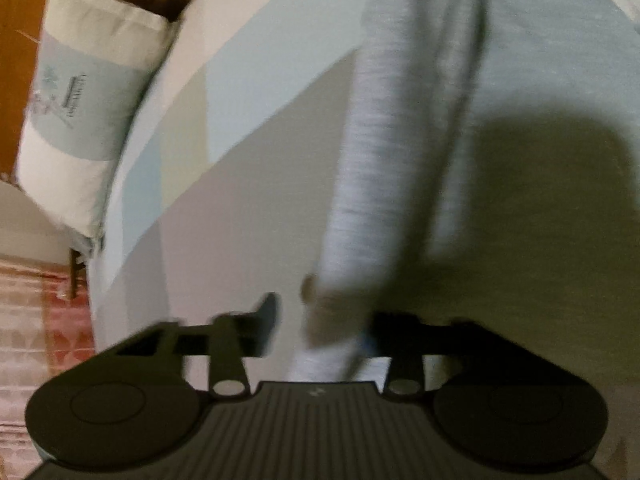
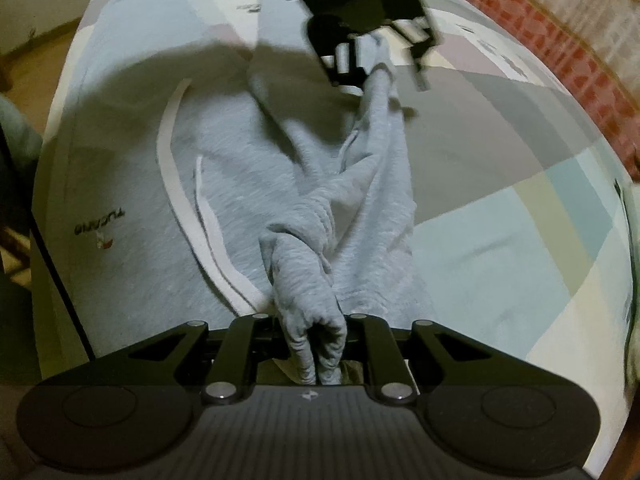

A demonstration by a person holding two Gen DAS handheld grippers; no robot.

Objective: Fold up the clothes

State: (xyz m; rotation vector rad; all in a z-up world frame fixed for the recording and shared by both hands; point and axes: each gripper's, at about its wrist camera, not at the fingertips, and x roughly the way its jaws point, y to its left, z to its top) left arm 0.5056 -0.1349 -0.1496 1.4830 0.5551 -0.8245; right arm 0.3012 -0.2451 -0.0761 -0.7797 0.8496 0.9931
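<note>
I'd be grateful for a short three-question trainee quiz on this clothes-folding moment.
1. True or false: the right gripper is shut on a bunched fold of the grey sweatshirt.
2. What does the sweatshirt lie on? A) a wooden floor B) a bed sheet with pastel blocks C) a chair
3. Fill in: in the right wrist view, the left gripper meets the sweatshirt at its ____ end.

Key: 1 true; 2 B; 3 far. The pillow lies at the bed's edge.
</note>
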